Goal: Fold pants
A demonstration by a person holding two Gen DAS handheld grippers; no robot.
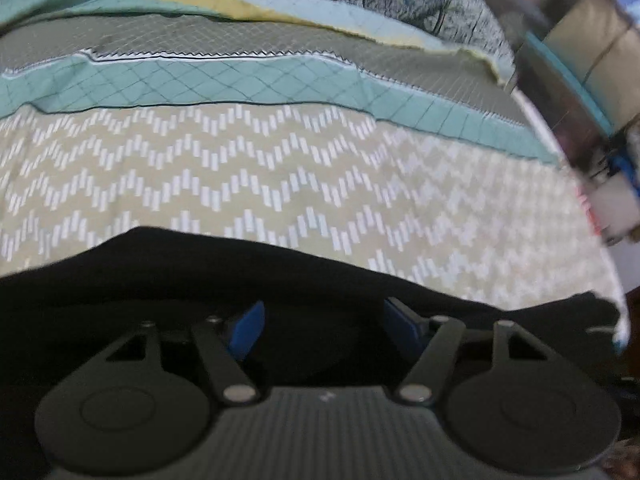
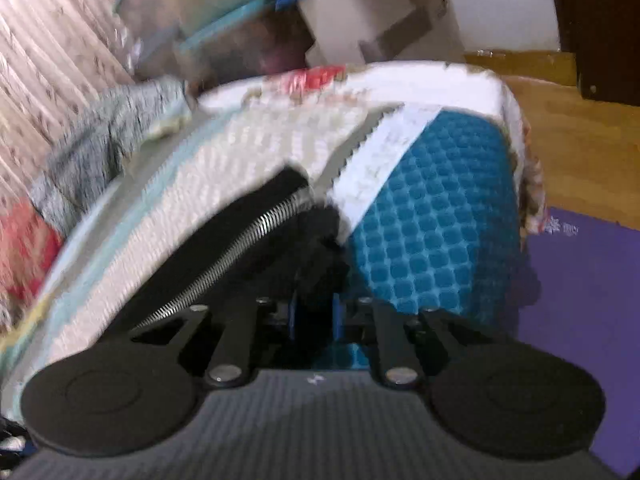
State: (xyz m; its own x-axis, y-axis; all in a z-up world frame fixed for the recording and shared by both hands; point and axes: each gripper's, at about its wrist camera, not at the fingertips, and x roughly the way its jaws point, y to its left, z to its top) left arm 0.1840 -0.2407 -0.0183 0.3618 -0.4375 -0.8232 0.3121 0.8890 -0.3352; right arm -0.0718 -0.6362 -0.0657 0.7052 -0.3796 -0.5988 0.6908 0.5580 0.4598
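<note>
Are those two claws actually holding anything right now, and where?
The right gripper is shut on the black pants, pinching a bunched bit near the zipper. The left gripper is open over the pants, gripping nothing.

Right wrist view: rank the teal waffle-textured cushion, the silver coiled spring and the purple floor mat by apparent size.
1. Teal waffle-textured cushion, largest.
2. Purple floor mat, though cut off by the frame edge, so unsure.
3. Silver coiled spring, long but thin, smallest.
</note>
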